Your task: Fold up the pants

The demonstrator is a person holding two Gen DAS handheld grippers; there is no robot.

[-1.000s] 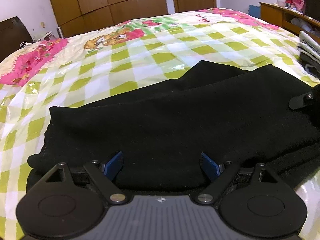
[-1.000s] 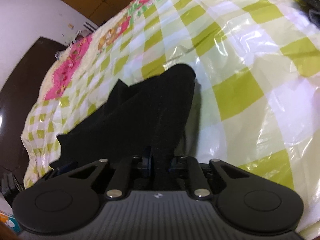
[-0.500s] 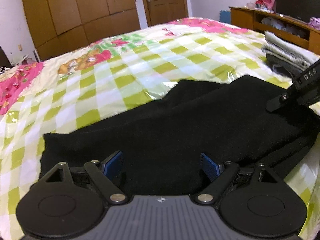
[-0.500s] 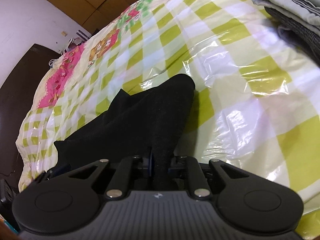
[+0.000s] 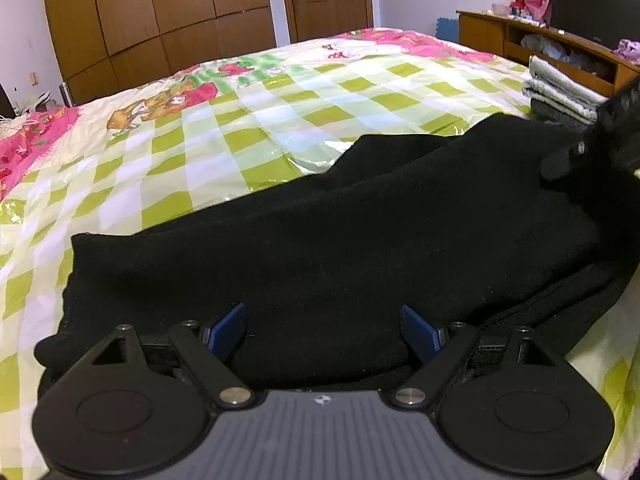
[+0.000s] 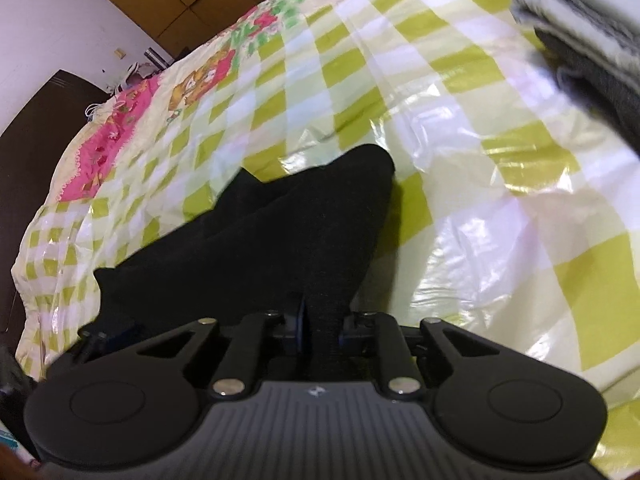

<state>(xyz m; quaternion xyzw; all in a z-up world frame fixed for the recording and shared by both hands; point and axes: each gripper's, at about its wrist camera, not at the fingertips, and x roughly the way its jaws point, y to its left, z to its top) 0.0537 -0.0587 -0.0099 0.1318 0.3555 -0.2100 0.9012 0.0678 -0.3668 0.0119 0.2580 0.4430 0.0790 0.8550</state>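
The black pants (image 5: 340, 248) lie folded lengthwise across the near part of the bed. My left gripper (image 5: 322, 330) is open, its blue pads wide apart over the near edge of the cloth, holding nothing. My right gripper (image 6: 320, 322) is shut on a fold of the black pants (image 6: 280, 232), which stretch away to the left. The right gripper also shows at the right edge of the left wrist view (image 5: 592, 140), at the pants' right end.
The bed has a green and white checked plastic cover (image 5: 248, 128). A stack of folded grey clothes (image 5: 560, 92) lies at the bed's right side, close to the right gripper (image 6: 592, 32). A wooden desk (image 5: 540, 40) stands beyond; wardrobes (image 5: 160, 20) at the back.
Both grippers have moved to the right along the bed. The right gripper has drawn the pants' end toward the stack of folded clothes. The left gripper stays open.
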